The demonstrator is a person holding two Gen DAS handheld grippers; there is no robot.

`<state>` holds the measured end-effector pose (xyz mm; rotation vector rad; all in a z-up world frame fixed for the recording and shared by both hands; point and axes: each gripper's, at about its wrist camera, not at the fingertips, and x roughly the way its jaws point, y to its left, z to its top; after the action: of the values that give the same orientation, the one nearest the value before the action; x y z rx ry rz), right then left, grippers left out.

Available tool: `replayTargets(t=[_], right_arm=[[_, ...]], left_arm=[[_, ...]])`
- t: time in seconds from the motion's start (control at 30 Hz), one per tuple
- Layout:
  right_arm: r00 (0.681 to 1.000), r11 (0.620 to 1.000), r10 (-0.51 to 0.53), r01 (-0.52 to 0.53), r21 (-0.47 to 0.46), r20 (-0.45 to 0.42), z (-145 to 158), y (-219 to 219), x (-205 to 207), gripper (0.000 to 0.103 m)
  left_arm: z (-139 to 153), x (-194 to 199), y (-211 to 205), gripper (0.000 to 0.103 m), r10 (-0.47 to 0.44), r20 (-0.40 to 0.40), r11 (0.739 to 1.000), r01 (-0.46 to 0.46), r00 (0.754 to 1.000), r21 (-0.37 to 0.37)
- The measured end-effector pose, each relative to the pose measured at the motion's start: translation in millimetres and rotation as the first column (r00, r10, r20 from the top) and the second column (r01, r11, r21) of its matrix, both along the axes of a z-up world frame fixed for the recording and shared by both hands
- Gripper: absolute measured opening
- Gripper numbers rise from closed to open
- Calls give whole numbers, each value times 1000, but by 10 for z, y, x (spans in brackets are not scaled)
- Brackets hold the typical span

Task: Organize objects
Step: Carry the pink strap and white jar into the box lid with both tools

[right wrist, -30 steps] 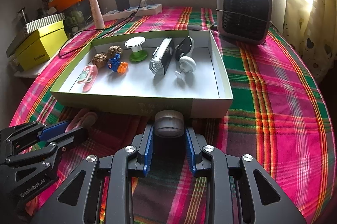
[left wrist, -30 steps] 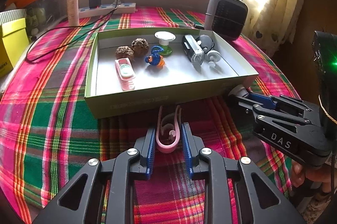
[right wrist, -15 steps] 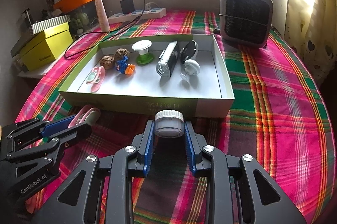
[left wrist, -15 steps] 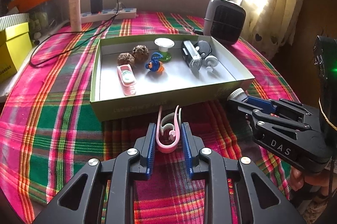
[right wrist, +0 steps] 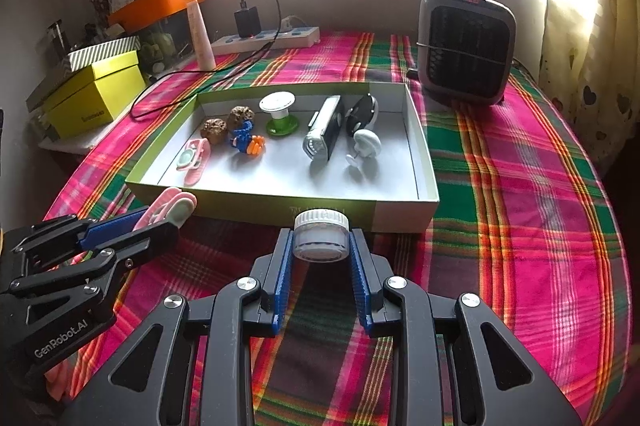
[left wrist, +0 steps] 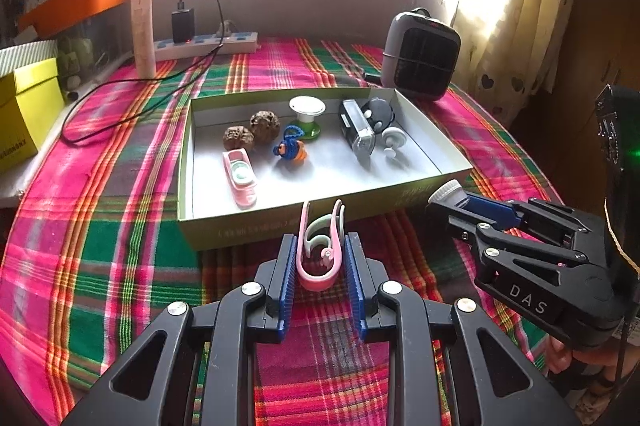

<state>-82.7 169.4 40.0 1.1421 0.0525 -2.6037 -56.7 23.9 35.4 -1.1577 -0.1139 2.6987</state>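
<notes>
Grippers both loaded — our left gripper (left wrist: 320, 262) pinches pink clip (left wrist: 318, 258) at lower centre, right gripper (right wrist: 320, 252) clamps small white-capped jar (right wrist: 321, 235) — both just short of green tray (right wrist: 248, 200) at mid-frame.

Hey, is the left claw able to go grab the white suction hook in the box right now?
Probably not yet: the left claw is shut on the pink clip, so it is occupied. The white suction hook lies uncovered in the open box.

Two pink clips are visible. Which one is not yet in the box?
The pink clip gripped in the left claw, in front of the box. The other pink clip lies inside, at the box's left.
</notes>
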Motion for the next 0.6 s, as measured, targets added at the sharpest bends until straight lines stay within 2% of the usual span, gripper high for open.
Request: replayTargets(t=[0.6], right_arm=[[999,1000,12,-12,-11,-31,139,-62,-122,29]], left_arm=[[153,-166,-57,22,15,-35,1000,-15,999,-6]])
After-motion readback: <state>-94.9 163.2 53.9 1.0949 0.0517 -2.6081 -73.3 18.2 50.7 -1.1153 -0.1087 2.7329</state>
